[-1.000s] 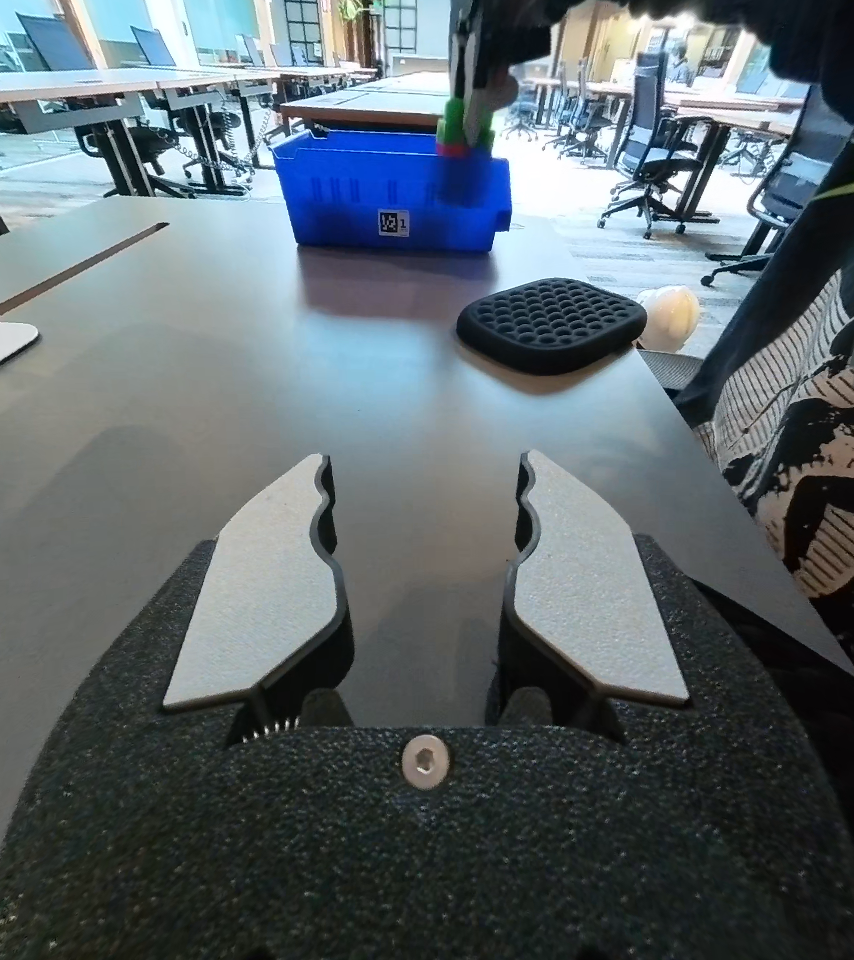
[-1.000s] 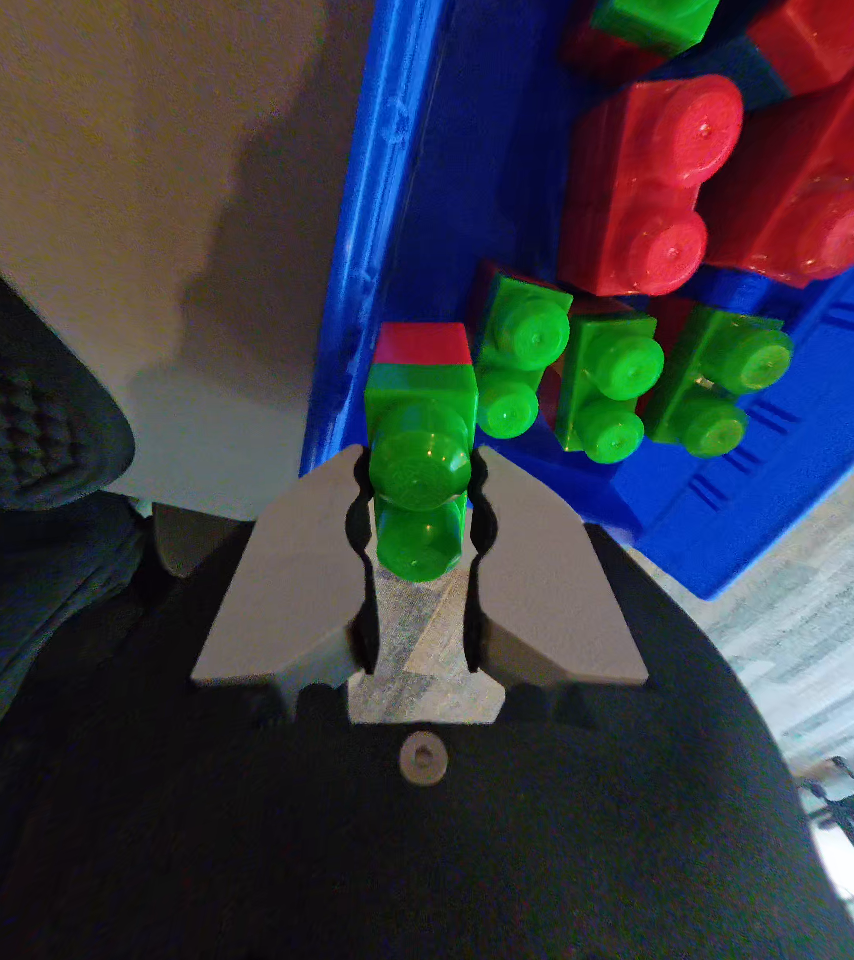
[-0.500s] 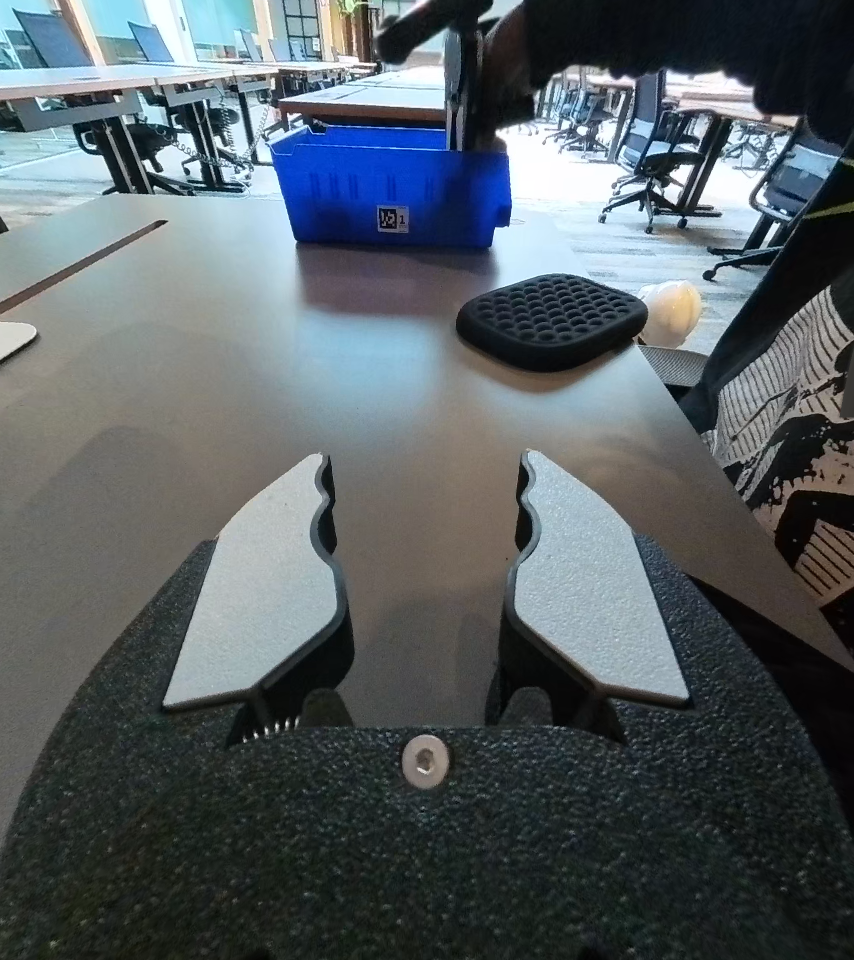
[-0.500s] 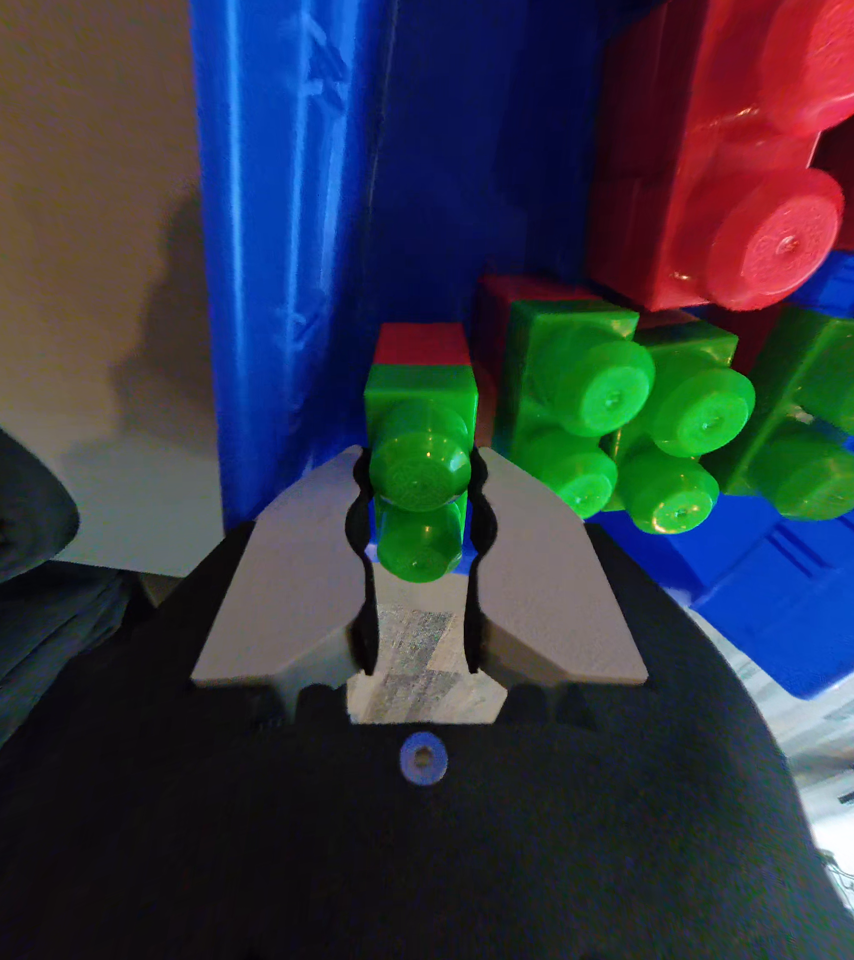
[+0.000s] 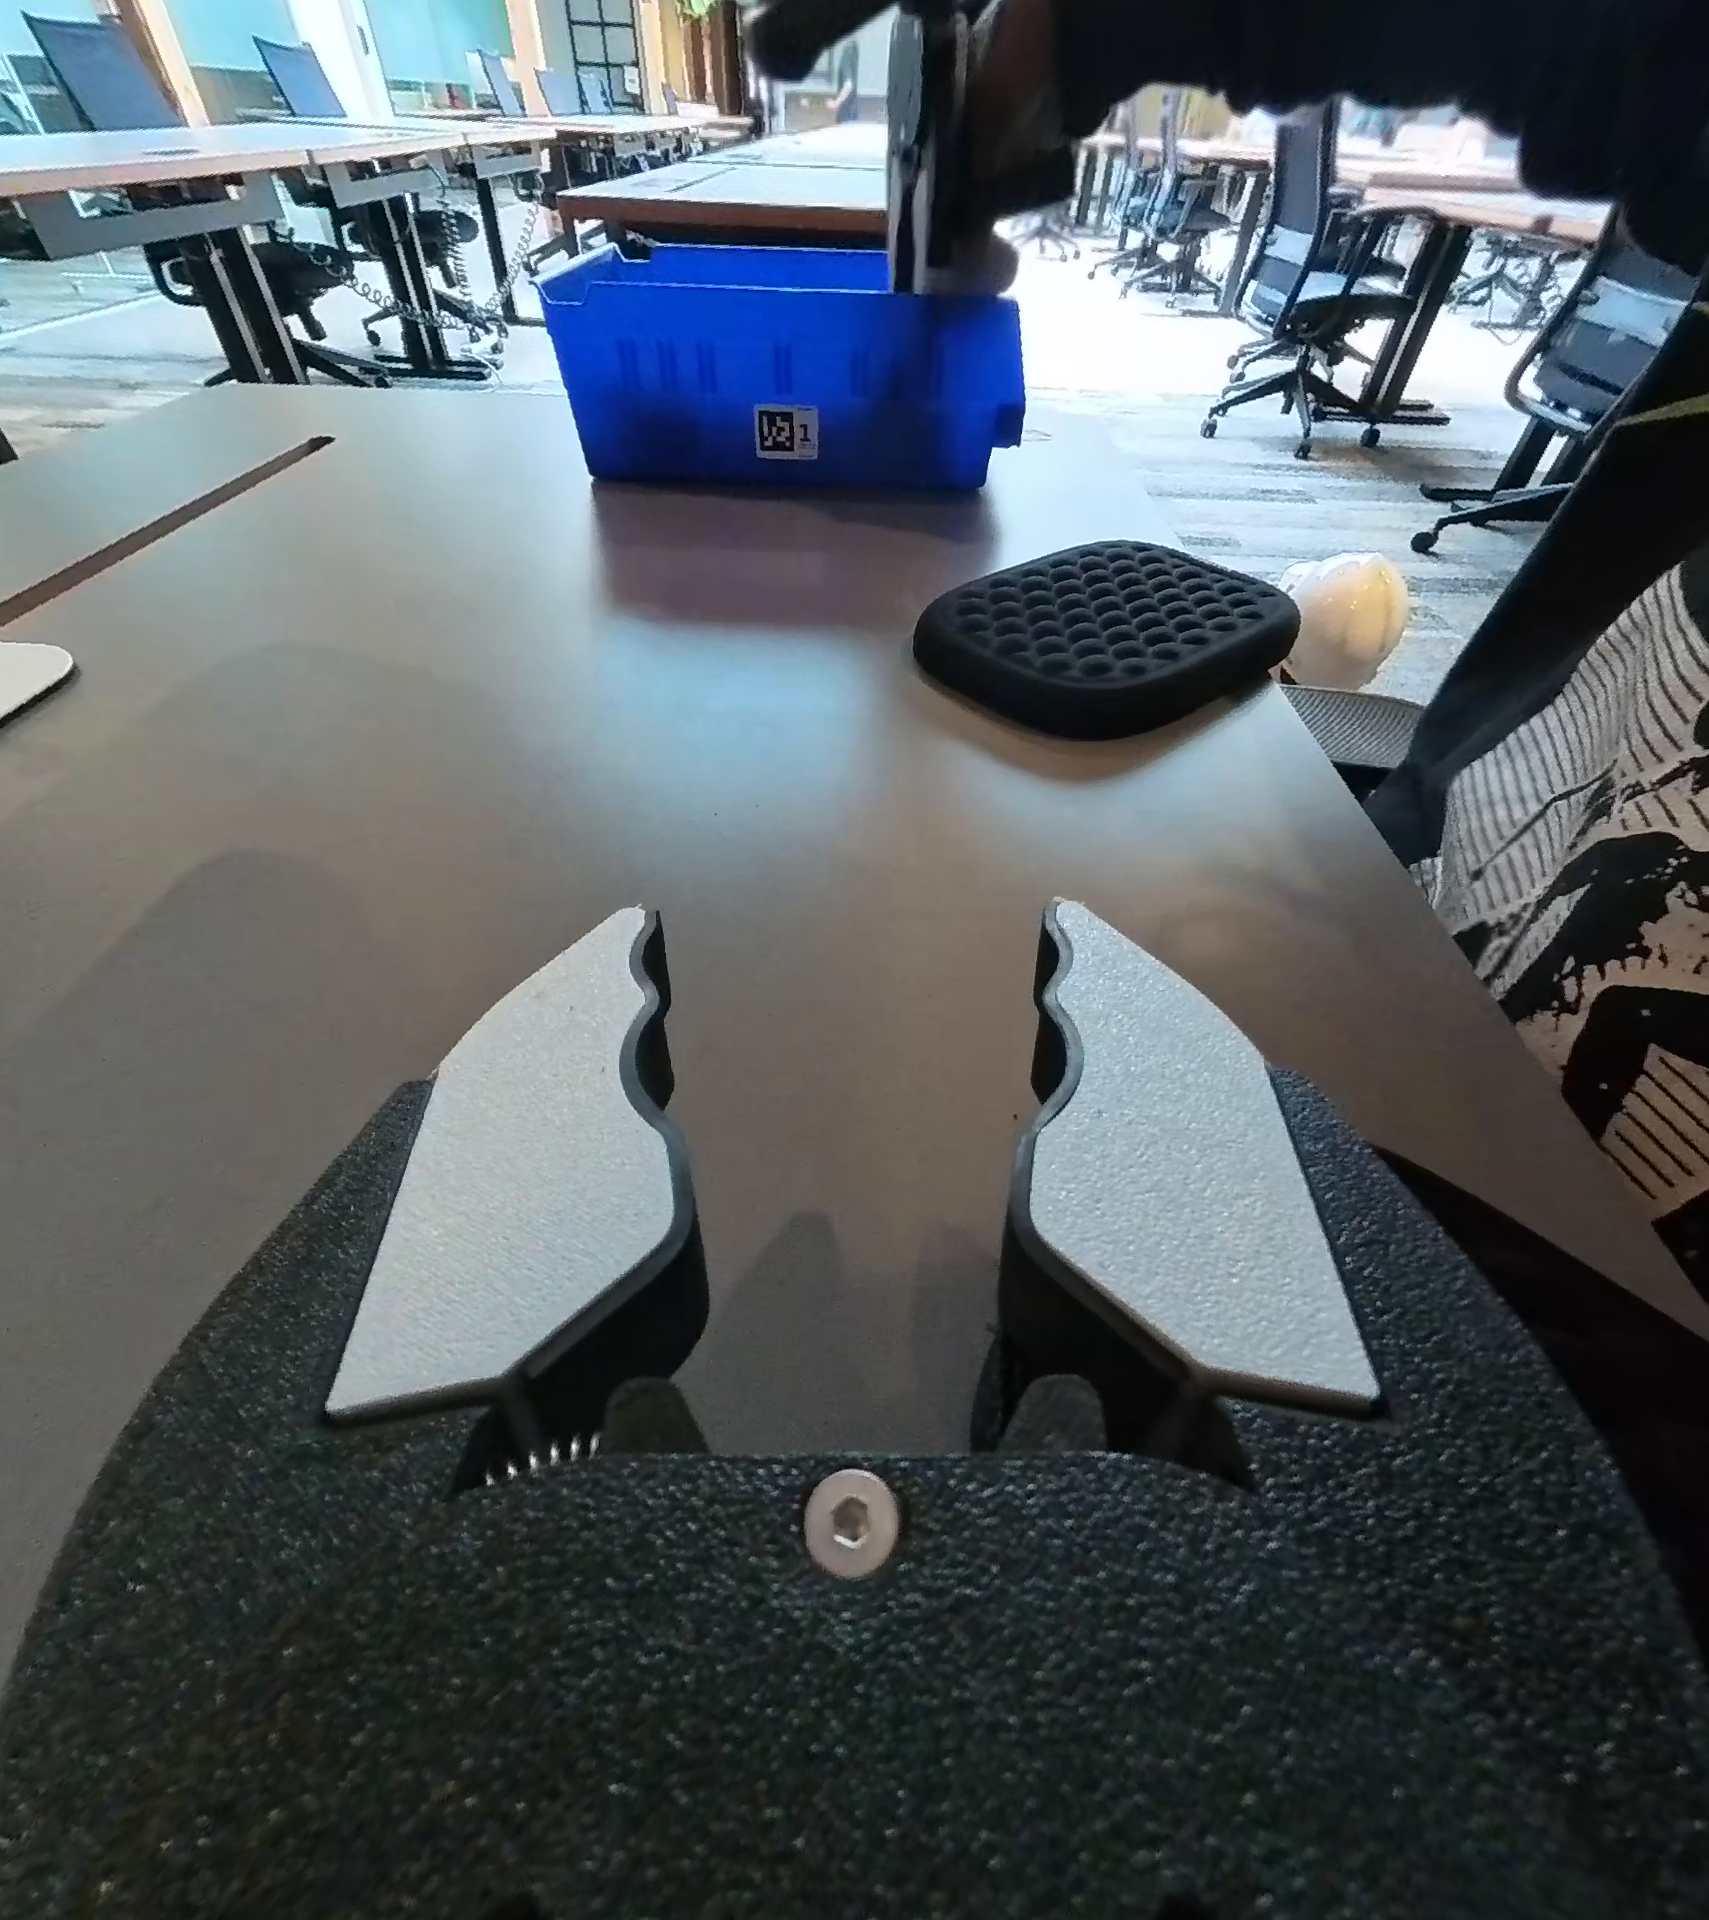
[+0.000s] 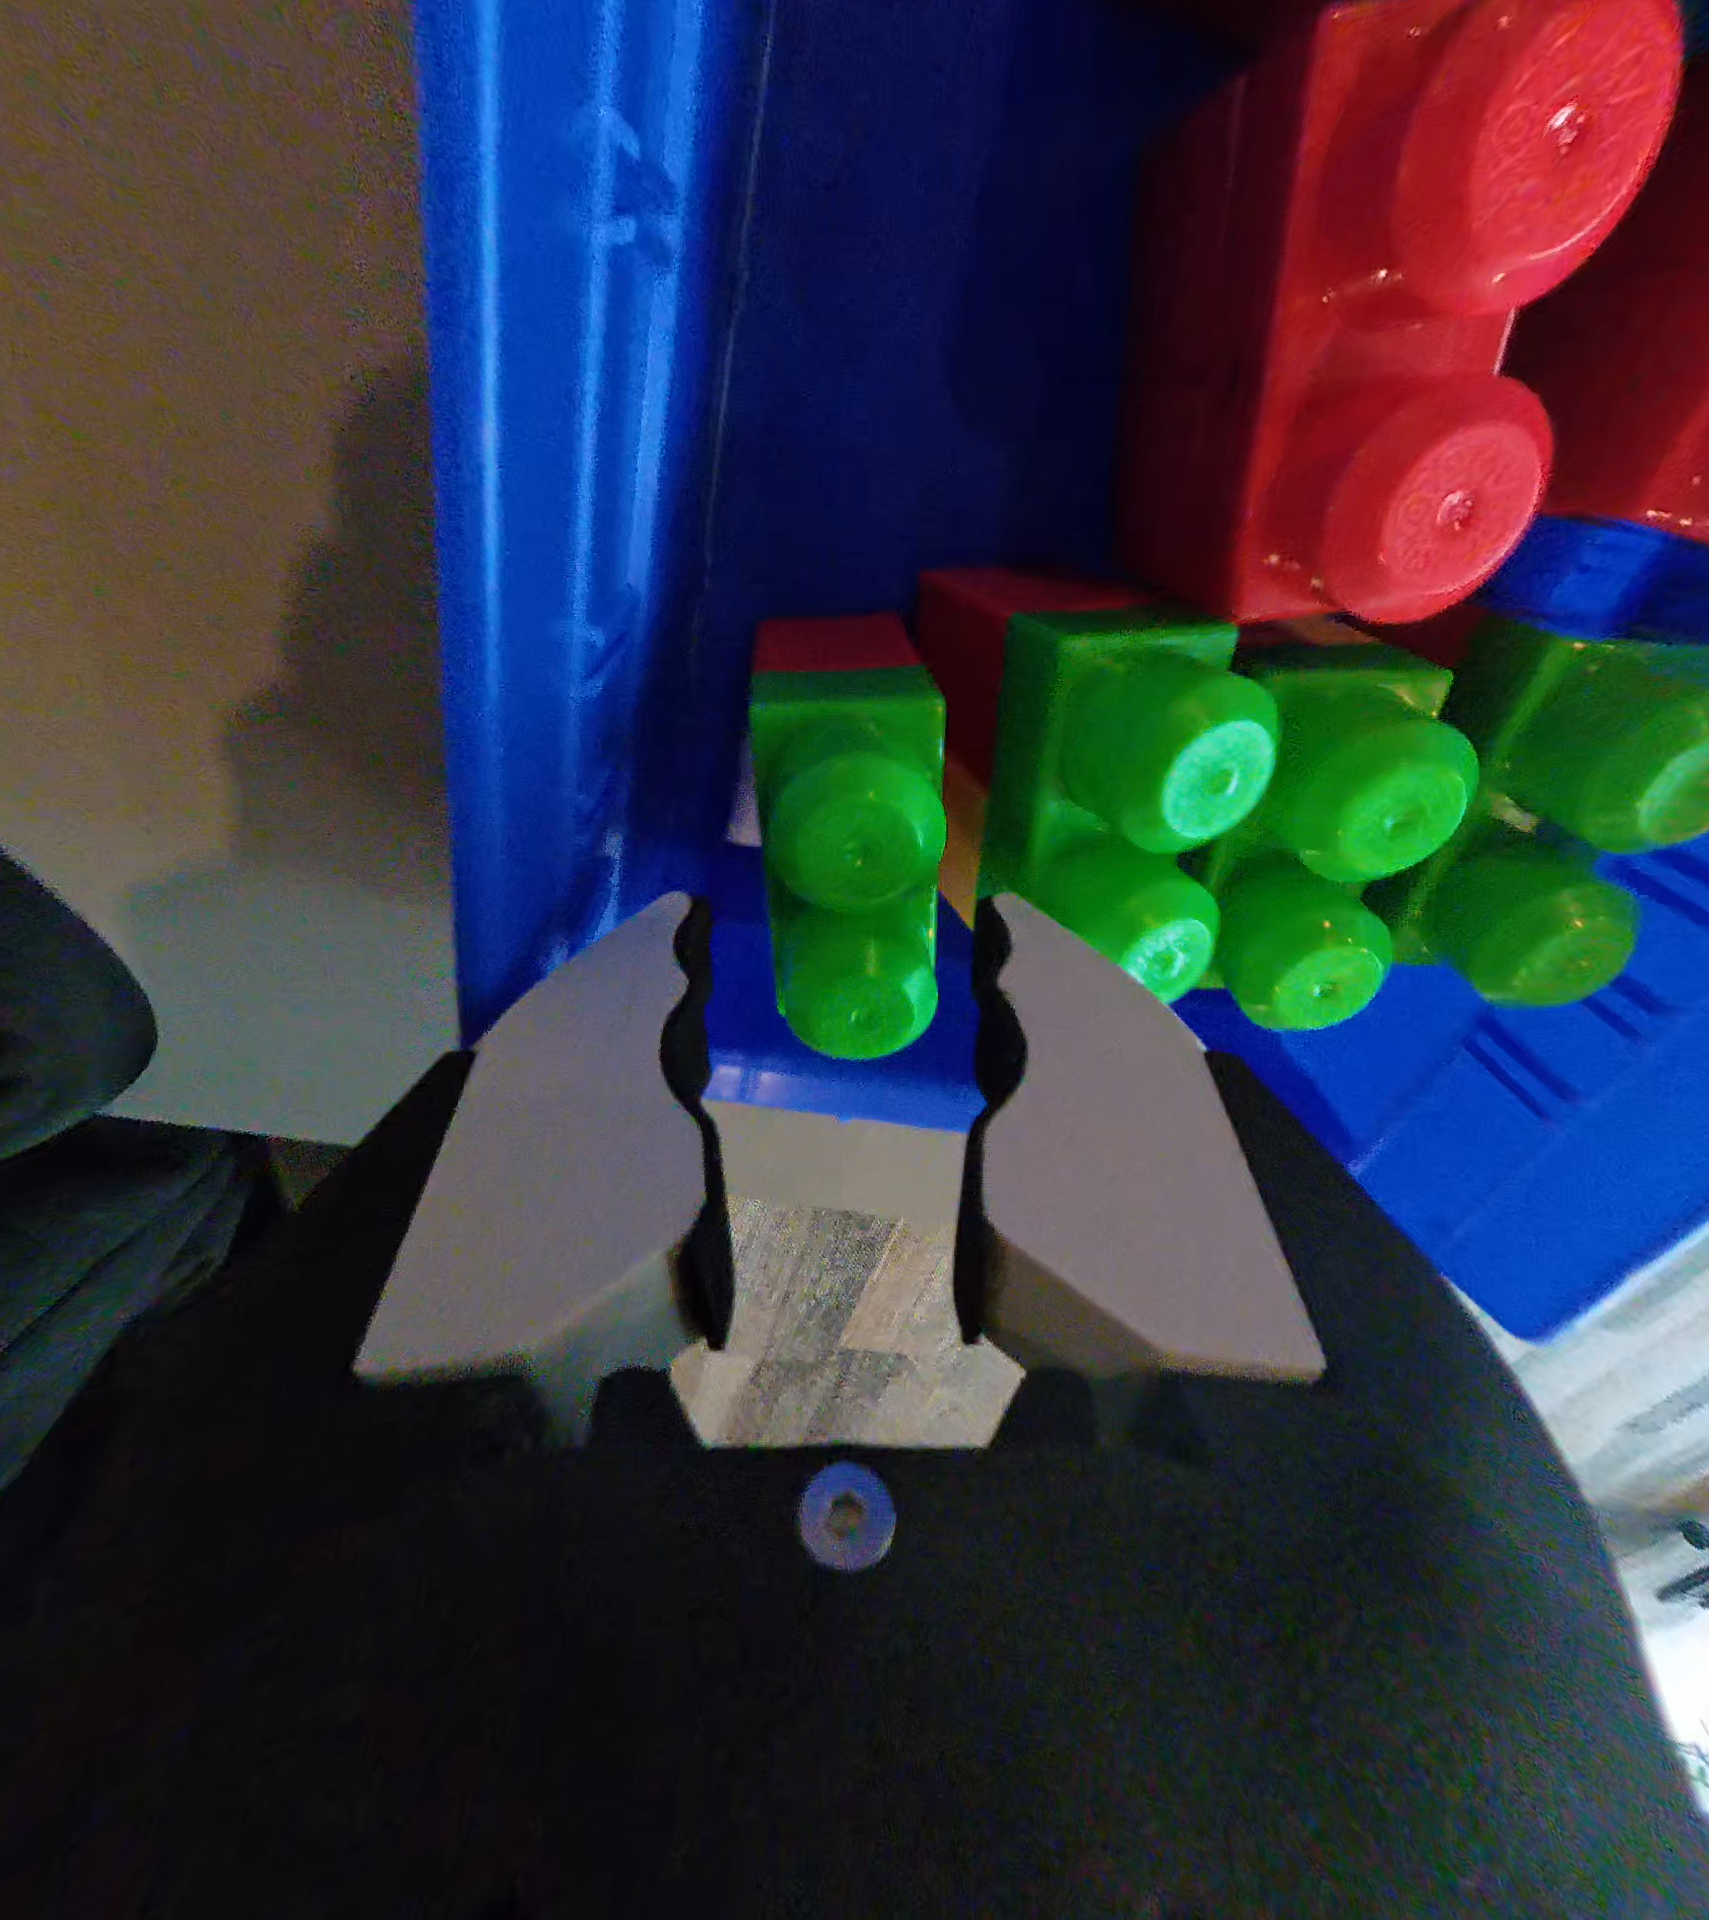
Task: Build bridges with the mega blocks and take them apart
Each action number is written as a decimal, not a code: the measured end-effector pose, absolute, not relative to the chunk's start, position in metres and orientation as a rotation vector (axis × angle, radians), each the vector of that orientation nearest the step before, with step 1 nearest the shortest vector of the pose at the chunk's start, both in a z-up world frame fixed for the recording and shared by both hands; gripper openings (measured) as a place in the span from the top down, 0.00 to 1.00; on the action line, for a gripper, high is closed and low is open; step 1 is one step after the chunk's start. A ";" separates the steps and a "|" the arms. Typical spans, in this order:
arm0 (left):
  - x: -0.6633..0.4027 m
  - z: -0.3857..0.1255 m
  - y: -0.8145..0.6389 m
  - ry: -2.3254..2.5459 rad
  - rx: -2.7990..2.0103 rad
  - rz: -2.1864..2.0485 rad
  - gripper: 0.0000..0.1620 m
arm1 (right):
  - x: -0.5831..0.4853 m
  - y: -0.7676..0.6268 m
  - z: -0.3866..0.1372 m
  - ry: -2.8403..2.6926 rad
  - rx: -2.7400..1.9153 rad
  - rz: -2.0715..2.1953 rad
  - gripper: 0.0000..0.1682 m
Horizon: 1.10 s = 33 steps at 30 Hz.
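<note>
1. The tabletop (image 5: pixel 414 831) is seen bare across its middle; no bridge stands on it. The building is therefore judged to be over and the taking apart nearly done.
2. A blue bin (image 5: pixel 777 364) is set at the far edge of the tabletop. A black honeycomb pad (image 5: pixel 1104 634) lies near the right edge, between the bin and the person's patterned shirt.
3. The left hand-held gripper (image 5: pixel 850 1023) is held low over the near part of the tabletop. Its jaws are spread wide and nothing is between them.
4. The right hand-held gripper (image 6: pixel 834 961) is reached into the near right corner of the bin. Its jaws are parted, with a gap on each side of the block, so the piece is taken to be let go, though blur leaves some doubt.
5. Inside the bin, red blocks (image 6: pixel 1401 343) are piled toward the back. Three green blocks (image 6: pixel 1349 821) are lined up side by side along the front wall.
6. The green-on-red block (image 6: pixel 855 831) is found just beside the bin's side wall, at the end of that row. It appears to rest on the bin floor.
7. Little seems left: the right hand-held gripper is to be withdrawn, and any pieces out of sight are to be stowed.
</note>
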State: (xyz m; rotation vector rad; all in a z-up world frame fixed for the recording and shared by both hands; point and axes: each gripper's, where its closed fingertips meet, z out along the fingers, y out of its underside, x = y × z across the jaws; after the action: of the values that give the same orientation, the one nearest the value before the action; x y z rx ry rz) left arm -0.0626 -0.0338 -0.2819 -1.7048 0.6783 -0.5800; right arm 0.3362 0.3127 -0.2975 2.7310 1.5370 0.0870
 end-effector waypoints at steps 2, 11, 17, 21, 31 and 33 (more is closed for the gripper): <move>-0.063 -0.282 -0.033 0.674 -1.704 -0.581 0.58 | 0.337 0.310 -0.288 1.556 2.721 0.103 0.69; -0.066 -0.280 -0.032 0.648 -1.696 -0.582 0.54 | 0.311 0.307 -0.213 1.744 2.800 0.134 0.59; -0.071 -0.273 -0.030 0.566 -1.668 -0.614 0.48 | 0.266 0.290 -0.159 1.933 2.882 -0.054 0.54; -0.077 -0.271 -0.026 0.512 -1.665 -0.598 0.45 | 0.231 0.272 -0.133 2.116 2.915 -0.255 0.52; -0.104 -0.253 -0.016 0.363 -1.658 -0.397 0.38 | 0.181 0.234 -0.124 2.403 2.991 -0.540 0.28; -0.116 -0.238 -0.015 0.293 -1.646 -0.310 0.33 | 0.171 0.225 -0.127 2.458 3.009 -0.616 0.24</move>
State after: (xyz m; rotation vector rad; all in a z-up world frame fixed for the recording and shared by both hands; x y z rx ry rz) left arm -0.1156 -0.0154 -0.2382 -1.6460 0.2929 -0.3099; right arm 0.1715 0.2247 -0.1272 3.0093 2.4580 -0.6159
